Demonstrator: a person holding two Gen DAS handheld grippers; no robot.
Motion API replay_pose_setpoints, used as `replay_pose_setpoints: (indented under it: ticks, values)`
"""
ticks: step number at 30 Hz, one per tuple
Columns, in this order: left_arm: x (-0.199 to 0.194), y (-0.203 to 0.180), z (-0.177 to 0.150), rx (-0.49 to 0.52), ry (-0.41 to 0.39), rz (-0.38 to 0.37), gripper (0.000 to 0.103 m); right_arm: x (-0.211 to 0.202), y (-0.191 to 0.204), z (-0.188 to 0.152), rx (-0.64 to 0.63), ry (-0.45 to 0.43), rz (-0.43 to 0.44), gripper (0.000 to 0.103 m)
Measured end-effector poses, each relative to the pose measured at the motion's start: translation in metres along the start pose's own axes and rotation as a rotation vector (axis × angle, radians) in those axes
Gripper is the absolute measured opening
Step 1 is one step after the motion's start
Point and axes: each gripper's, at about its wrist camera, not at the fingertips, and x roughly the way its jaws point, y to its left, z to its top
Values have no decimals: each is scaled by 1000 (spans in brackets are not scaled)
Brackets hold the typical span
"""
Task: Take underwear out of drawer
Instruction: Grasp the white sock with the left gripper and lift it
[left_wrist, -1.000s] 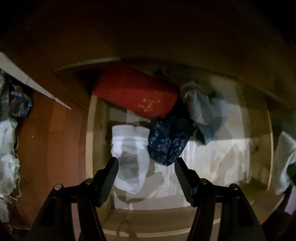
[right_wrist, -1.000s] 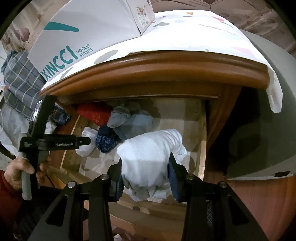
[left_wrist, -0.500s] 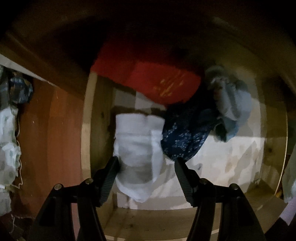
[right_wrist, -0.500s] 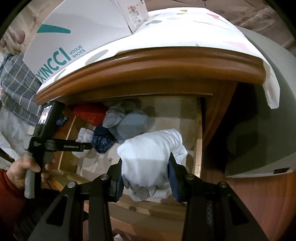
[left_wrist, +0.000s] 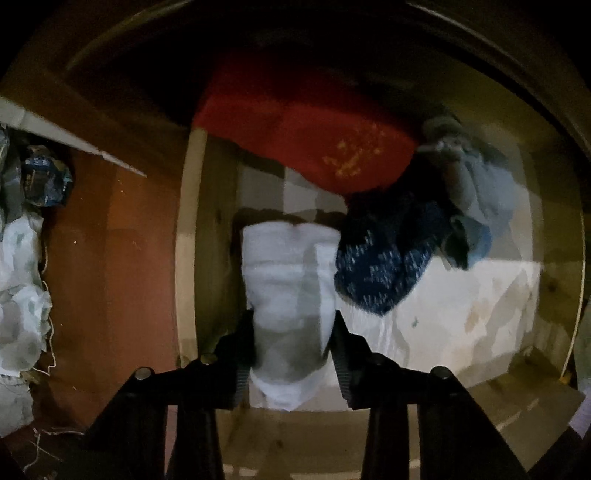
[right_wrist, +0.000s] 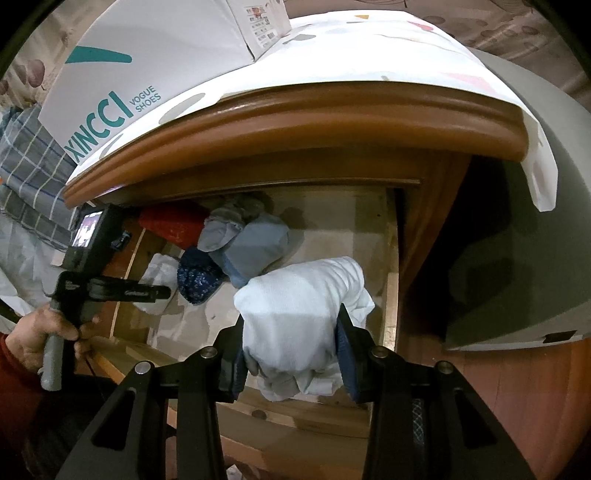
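I had one bunched white cotton underwear bundle (right_wrist: 295, 310) up over the open pale-wood drawer (right_wrist: 391, 295); a folded white pair (left_wrist: 284, 280) lay inside by its left wall, beside rolled navy speckled ones (left_wrist: 380, 266).

In the drawer (left_wrist: 188, 236) before me, my left gripper (left_wrist: 293, 343) closes around the folded underwear (left_wrist: 284, 266) by the left wall; a rolled pair (left_wrist: 380, 266) lies just right.

The left black two-finger tongs (left_wrist: 293, 354) have angular matte arms with round silver screw heads at the joints and ribbed grey pads. The right black two-finger tongs (right_wrist: 291, 354) match, with blue pads. The person's hand (right_wrist: 40, 332), cuffed by a dark red sleeve (right_wrist: 14, 373), wraps a grey handle under a black body with a small lit screen.
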Motion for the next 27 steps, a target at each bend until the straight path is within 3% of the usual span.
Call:
replay_pose_setpoints:
  ticks: [8, 13, 27]
  values:
    - [-24, -11, -30, 42, -39, -12, 37, 3, 1, 0, -8, 7, -13, 37]
    - [-51, -19, -46, 74, -116, -12, 37, 6, 1, -1, -11, 14, -24, 37]
    - [-115, -32, -82, 150, -319, 79, 38, 8, 1, -2, -15, 16, -31, 37]
